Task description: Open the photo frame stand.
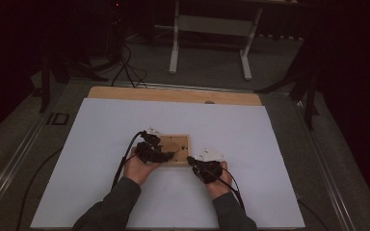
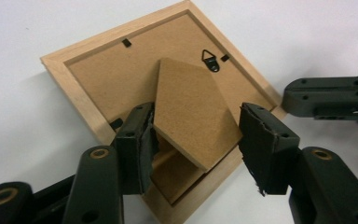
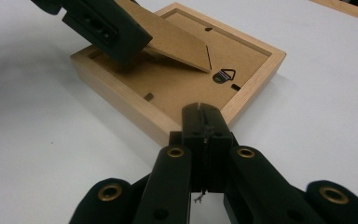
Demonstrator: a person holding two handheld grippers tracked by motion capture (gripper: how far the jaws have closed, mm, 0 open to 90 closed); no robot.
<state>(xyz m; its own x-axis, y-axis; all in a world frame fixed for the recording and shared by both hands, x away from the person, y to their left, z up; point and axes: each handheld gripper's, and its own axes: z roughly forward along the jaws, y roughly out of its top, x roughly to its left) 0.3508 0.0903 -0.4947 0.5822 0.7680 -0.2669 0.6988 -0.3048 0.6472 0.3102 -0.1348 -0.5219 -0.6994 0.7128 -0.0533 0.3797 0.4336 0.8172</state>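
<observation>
Forearms in dark sleeves enter from the near edge of the white bench point(image 1: 101, 134). Right tool point(image 3: 204, 114), jaws fully closed with nothing between them, presses its tip against the near rim of the wooden picture frame point(image 3: 261, 74), which lies face down mid-bench. Left tool point(image 2: 196, 135) is part open, its jaws straddling the raised cardboard stand point(image 2: 191, 112) on the frame's back; one pad touches the stand's edge, the other stands clear. Beyond lies the bench's bare wooden edge point(image 1: 173, 95).
</observation>
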